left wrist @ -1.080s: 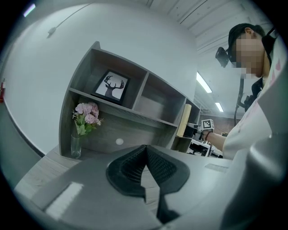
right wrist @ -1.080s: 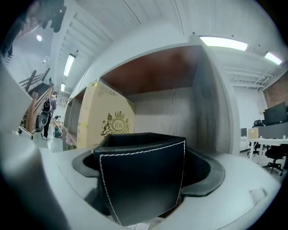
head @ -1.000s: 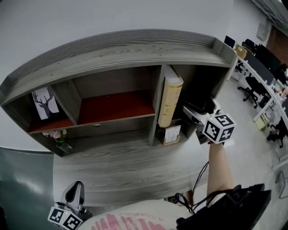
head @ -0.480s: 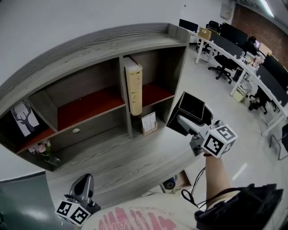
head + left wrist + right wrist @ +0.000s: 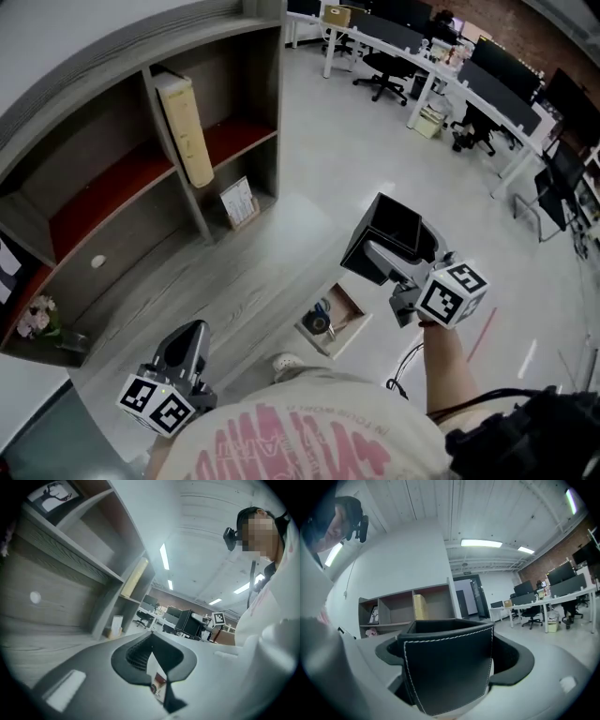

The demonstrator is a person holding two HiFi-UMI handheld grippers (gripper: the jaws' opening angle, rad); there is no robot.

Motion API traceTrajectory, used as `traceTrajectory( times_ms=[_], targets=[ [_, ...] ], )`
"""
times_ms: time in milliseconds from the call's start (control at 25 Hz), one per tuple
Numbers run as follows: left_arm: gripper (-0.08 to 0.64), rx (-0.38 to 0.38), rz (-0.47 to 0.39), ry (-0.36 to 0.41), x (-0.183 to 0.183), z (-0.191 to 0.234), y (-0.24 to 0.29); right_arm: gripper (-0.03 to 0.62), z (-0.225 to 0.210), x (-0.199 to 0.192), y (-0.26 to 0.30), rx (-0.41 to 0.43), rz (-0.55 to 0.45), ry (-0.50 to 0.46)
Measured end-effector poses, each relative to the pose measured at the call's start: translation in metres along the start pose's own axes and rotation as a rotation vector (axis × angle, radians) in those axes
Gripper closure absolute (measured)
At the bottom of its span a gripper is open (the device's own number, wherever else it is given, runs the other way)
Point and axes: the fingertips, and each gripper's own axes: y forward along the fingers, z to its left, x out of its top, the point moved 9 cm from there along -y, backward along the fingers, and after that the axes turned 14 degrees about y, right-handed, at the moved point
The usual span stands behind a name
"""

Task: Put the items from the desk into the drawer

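Observation:
My right gripper [image 5: 382, 251] is shut on a black leather-look box [image 5: 395, 232] with white stitching and holds it in the air, off the desk's right end. The box [image 5: 449, 665] fills the right gripper view between the jaws. Below and left of it an open drawer [image 5: 350, 303] shows under the desk edge, with a dark tape roll [image 5: 318, 322] inside. My left gripper [image 5: 187, 337] hangs low at the desk's near edge, its jaws together on nothing. In the left gripper view the left gripper [image 5: 153, 670] shows only a thin slit between the jaws.
The grey wooden desk [image 5: 178, 291] carries a shelf unit [image 5: 267, 84] with a tall cream binder [image 5: 184, 129], a small desk calendar [image 5: 239, 201] and pink flowers [image 5: 36, 318]. Office desks and chairs [image 5: 441, 84] stand across the floor. A white shoe [image 5: 287, 362] is by the drawer.
The right gripper has drawn the black box out of the shelf's lower right compartment and away past the desk's end. The head view swung right; the open drawer came into sight.

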Motion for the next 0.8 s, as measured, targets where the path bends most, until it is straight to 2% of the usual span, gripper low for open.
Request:
traceTrajectory(
  times_ms=[200, 400, 600, 800],
  targets=[
    [0.540, -0.132, 0.058, -0.016, -0.014, -0.034, 0.023, 0.060, -0.011, -0.045, -0.065, -0.113, 0.064, 0.071],
    [0.540, -0.161, 0.099, 0.001, -0.025, -0.063, 0.033, 0.060, -0.023, -0.084, -0.103, -0.140, 0.140, 0.119],
    [0.540, -0.116, 0.091, 0.024, -0.029, -0.079, 0.046, 0.060, -0.052, -0.119, -0.104, -0.113, 0.211, 0.147],
    [0.540, 0.043, 0.077, 0.003, -0.034, -0.112, 0.046, 0.060, -0.094, -0.152, -0.100, -0.025, 0.379, 0.127]
  ],
)
